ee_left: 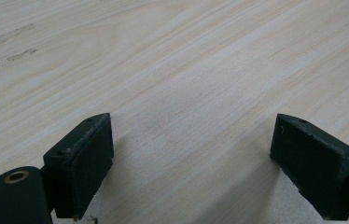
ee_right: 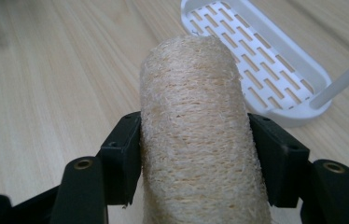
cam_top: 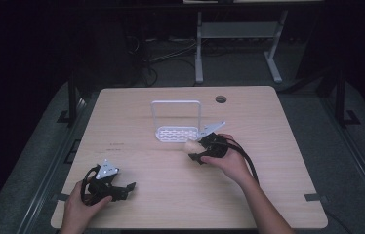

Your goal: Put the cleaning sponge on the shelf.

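A tan, rough-fibred loofah roll (ee_right: 196, 135) stands between the jaws of my right gripper (ee_right: 196, 158), and both pads press on its sides. From above, that right gripper (cam_top: 196, 151) hovers just in front of a white slotted rack (cam_top: 176, 133) with a tall wire handle, the loofah (cam_top: 192, 145) poking out toward the rack. Beyond the roll the rack's tray (ee_right: 266, 79) lies up and to the right. My left gripper (cam_top: 128, 187) rests low over the table near the front left edge, its black pads (ee_left: 81, 154) wide apart above bare wood.
The light wood table (cam_top: 268, 146) has a round cable hole (cam_top: 221, 99) at the back. Faint scuff marks (cam_top: 116, 145) lie left of the rack. Dark floor, cables and a grey desk frame (cam_top: 199, 44) lie beyond the far edge.
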{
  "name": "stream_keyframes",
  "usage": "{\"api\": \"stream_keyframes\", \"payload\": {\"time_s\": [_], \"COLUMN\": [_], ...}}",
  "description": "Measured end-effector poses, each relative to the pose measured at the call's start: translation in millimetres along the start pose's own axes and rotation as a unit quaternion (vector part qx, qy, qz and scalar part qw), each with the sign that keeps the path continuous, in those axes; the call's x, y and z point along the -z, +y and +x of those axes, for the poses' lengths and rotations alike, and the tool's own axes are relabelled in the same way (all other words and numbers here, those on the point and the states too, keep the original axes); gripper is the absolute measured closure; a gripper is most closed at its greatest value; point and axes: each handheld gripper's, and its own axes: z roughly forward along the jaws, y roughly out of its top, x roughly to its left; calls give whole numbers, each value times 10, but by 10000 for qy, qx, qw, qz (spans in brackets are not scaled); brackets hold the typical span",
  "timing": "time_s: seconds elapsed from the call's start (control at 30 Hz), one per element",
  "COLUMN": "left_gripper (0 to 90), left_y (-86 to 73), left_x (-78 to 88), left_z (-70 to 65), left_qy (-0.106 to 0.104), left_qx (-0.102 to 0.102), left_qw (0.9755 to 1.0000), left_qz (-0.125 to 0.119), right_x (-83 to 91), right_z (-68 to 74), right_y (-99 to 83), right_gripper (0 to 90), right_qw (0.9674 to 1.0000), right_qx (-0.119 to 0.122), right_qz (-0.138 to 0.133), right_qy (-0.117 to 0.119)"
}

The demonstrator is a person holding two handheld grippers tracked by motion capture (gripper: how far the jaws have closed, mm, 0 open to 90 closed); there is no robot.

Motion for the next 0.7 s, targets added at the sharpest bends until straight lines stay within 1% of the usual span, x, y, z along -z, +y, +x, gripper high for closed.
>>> {"api": "stream_keyframes", "payload": {"time_s": [0.07, 0.1, 0.17, 0.2, 0.27, 0.33, 0.37, 0.5, 0.53, 0.7], "left_gripper": [128, 128, 128, 127, 127, 128, 128, 128, 128, 128], "left_y": [0, 0, 0, 0, 0, 0, 0, 0, 0, 0], "left_x": [-1, 0, 0, 0, -1, -1, 0, -1, -1, -1], "left_z": [0, 1, 1, 1, 1, 1, 1, 1, 1, 1], "left_qy": [-2, -1, -2, -1, -2, -2, 0, -1, -2, -2], "left_qx": [1, 1, 2, 2, 3, 3, 1, 3, 2, 2], "left_qw": [10000, 10000, 10000, 10000, 10000, 10000, 10000, 10000, 10000, 10000], "left_qz": [-4, 0, 1, -2, -5, -6, -1, -6, -5, -4], "right_x": [-15, -22, -42, -65, -71, -95, -110, -155, -170, -239], "right_z": [-7, -8, -19, -19, -21, -27, -37, -59, -58, -85], "right_y": [26, 38, 62, 86, 92, 118, 132, 173, 186, 256], "right_gripper": [389, 389, 389, 389, 389, 389, 389, 389, 389, 389], "right_qw": [10000, 10000, 10000, 9999, 9999, 9999, 9999, 9999, 9998, 9997], "right_qx": [-5, -46, -17, -78, -72, -90, -61, -102, -146, -141], "right_qz": [-23, -53, -48, -63, -65, -68, -53, -39, -56, -35], "right_qy": [-15, -11, -26, -27, -30, -70, -96, -96, -93, -171]}}
